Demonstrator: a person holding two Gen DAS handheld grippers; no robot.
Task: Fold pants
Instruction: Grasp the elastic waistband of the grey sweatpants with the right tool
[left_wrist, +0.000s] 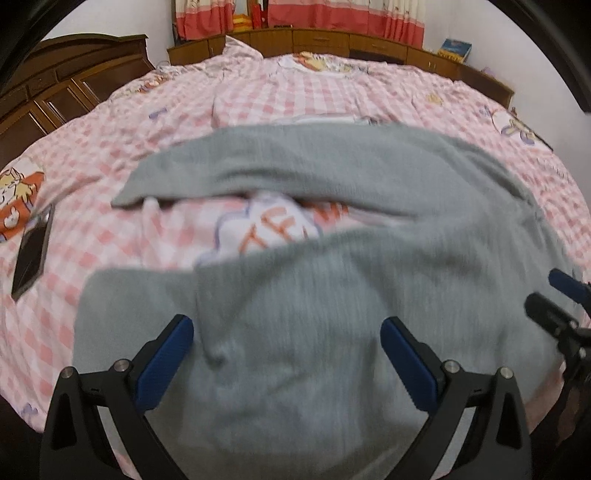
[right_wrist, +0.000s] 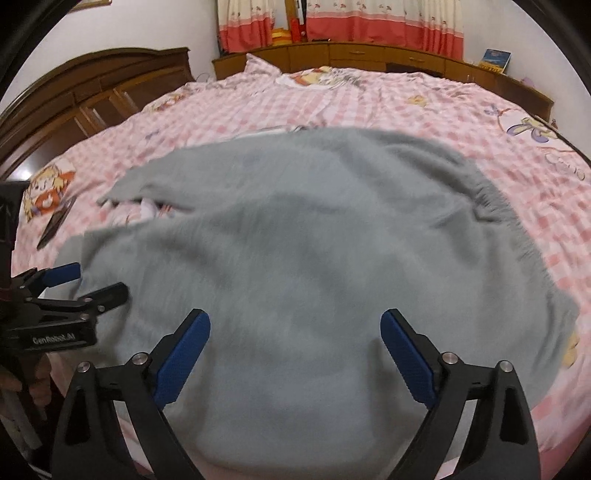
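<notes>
Bed (right_wrist: 424, 107): pink checked cover, cartoon prints.
Headboard (right_wrist: 92, 88): dark carved wood, far left.
Cabinets (right_wrist: 351, 55): low brown wood along far wall.
Curtains (right_wrist: 384, 22): pale with red band.
Walls (right_wrist: 159, 26): plain white.

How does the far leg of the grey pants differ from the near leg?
The far leg lies flat as a narrow band; the near leg is broad and rumpled. The far leg ends further left. The checked bedsheet shows between them. Both are grey and join at the right.
</notes>
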